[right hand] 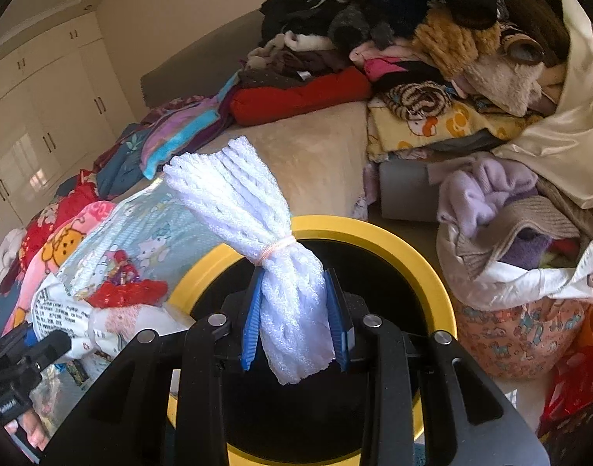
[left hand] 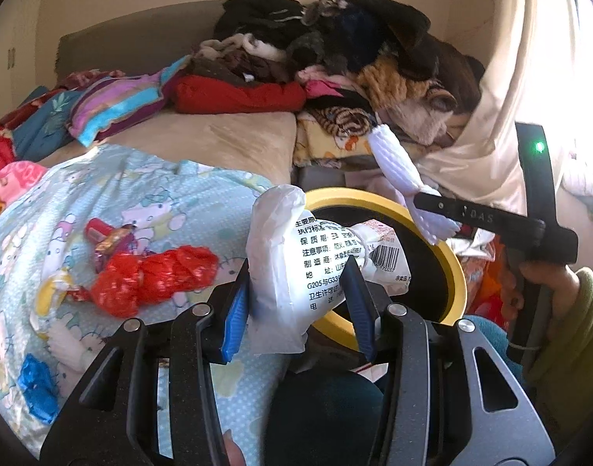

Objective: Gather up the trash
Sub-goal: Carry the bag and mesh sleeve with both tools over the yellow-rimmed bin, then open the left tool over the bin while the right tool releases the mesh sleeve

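Note:
My left gripper is shut on a white printed plastic package and holds it at the left rim of a yellow-rimmed black bin. My right gripper is shut on a bundle of white foam netting tied with a rubber band, held above the bin. The netting and right gripper also show in the left wrist view. The package and the left gripper show at the left of the right wrist view. A red crumpled bag and candy wrappers lie on the bed.
A light blue cartoon quilt covers the bed. A blue wrapper lies near its front edge. A pile of clothes rises behind the bin. A bag of clothes stands right of the bin. White wardrobes line the left wall.

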Demonstrator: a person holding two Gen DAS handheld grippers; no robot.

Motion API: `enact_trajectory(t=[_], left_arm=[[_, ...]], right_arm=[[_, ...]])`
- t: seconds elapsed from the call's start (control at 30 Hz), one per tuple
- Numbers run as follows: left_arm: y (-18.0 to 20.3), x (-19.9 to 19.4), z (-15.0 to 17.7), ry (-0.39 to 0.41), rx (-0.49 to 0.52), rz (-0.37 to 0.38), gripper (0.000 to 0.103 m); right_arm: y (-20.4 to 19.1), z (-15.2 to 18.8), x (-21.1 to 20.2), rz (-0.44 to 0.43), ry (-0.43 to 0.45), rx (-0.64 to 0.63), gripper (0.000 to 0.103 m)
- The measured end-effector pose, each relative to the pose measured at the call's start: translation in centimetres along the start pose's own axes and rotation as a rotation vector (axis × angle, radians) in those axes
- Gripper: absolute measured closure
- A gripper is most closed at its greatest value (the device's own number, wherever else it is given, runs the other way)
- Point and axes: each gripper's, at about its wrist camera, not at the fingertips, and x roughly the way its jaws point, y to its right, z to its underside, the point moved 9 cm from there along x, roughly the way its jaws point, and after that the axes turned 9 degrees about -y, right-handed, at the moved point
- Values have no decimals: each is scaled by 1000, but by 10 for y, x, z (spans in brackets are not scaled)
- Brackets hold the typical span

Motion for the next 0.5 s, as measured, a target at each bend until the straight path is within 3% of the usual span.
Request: enact_trajectory(t=[0.33,0.5], left_arm=[[31,36,4,-70,75,23,65],[43,52,2,-89,99,40,63]], right_arm=[[20,4,9,31,-22,29,73],[31,8,16,41,-38,47,66]])
